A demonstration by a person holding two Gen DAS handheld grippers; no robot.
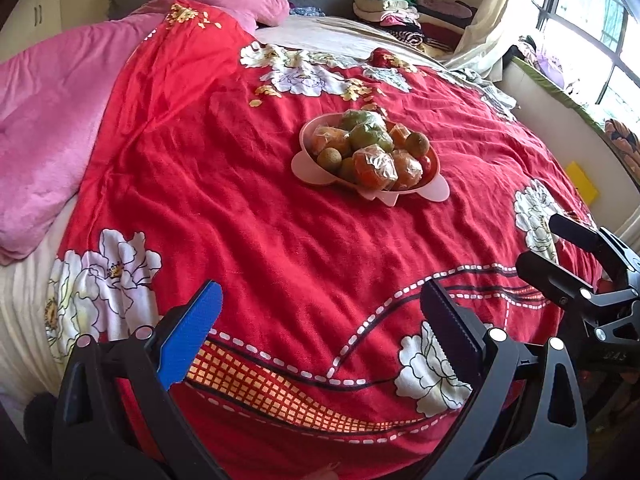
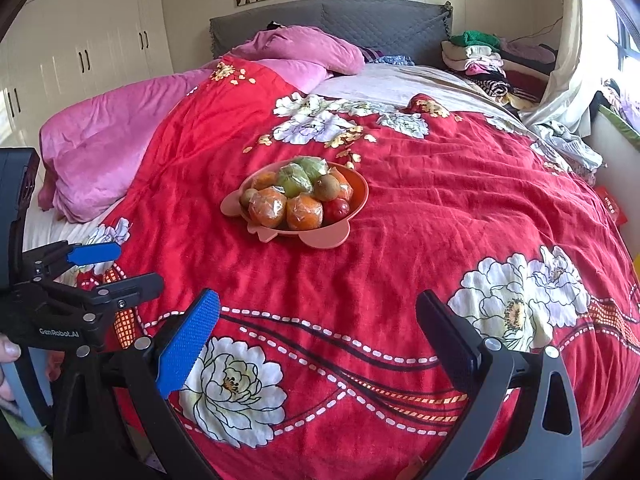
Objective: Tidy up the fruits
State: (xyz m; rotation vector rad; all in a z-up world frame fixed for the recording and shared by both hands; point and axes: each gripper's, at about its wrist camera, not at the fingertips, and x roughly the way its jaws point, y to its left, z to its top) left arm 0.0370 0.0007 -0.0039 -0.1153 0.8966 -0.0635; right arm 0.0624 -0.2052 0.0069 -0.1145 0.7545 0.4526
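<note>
Both the left gripper (image 1: pixel 320 332) and right gripper (image 2: pixel 318 336) are held agape, empty. Film-wrapped fruits (image 2: pixel 267 208) are judged slippery; a mid-body grasp is advised.

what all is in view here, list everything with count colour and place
bowl: one, pink, mid-bed on the red cover
wrapped oranges: several, orange, front of the bowl
wrapped green fruits: two, green, back of the bowl
kiwis: a few, brown, among the others
red fruit: one, right front of the bowl
bed cover: one, red with white flowers
blanket: one, pink, left side
headboard: one, grey
folded clothes: one pile, mixed colours, far right
left gripper: open, empty
right gripper: open, empty
</note>
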